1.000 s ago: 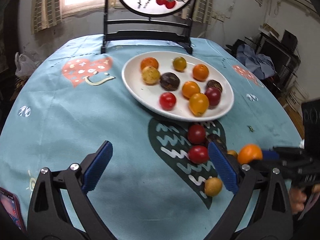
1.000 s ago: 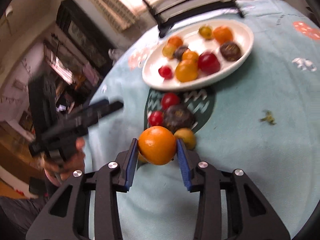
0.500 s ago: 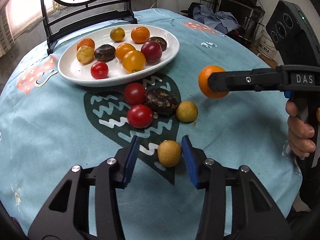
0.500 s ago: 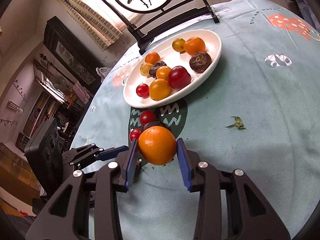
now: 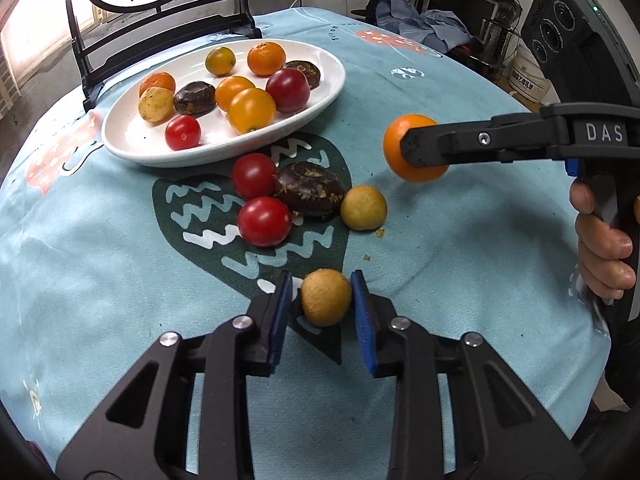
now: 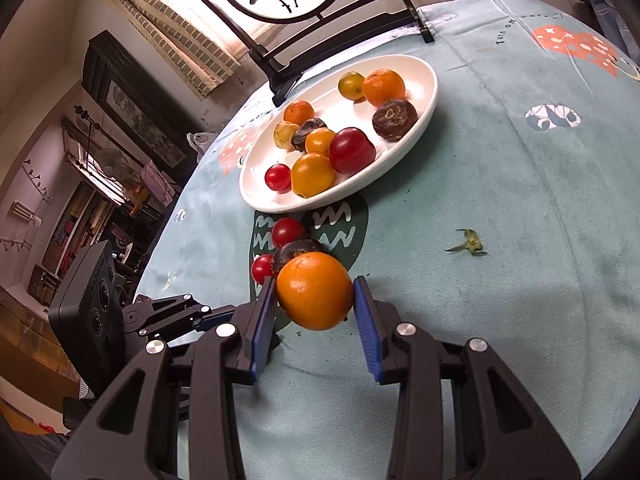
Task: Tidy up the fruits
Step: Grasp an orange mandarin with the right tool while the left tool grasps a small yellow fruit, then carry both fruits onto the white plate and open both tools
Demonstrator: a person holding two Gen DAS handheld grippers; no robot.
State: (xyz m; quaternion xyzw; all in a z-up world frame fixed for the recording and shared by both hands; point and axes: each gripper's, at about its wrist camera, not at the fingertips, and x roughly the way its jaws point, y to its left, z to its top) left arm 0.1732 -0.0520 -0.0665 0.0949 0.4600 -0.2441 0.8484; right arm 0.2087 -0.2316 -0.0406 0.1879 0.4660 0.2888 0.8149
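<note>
A white oval plate (image 5: 120, 136) holds several small fruits: oranges, tomatoes, dark fruits. It also shows in the right wrist view (image 6: 424, 92). On the cloth lie two red tomatoes (image 5: 264, 220), a dark fruit (image 5: 310, 192) and a yellow fruit (image 5: 363, 207). My left gripper (image 5: 322, 304) has its pads around a small yellow-brown fruit (image 5: 326, 297) on the cloth, with a slight gap at the left pad. My right gripper (image 6: 314, 308) is shut on an orange (image 6: 315, 290) and holds it above the cloth, right of the loose fruits (image 5: 414, 148).
The round table wears a light blue cloth (image 5: 80, 260) with a dark heart print. A black stand with a round painted screen (image 5: 160, 12) stands behind the plate. A green stem scrap (image 6: 466, 242) lies on the cloth. Furniture and a speaker (image 5: 576, 40) surround the table.
My left gripper swung toward the small yellow-brown fruit and narrowed its jaws around it. My right gripper kept the orange and lifted it higher, toward the plate.
</note>
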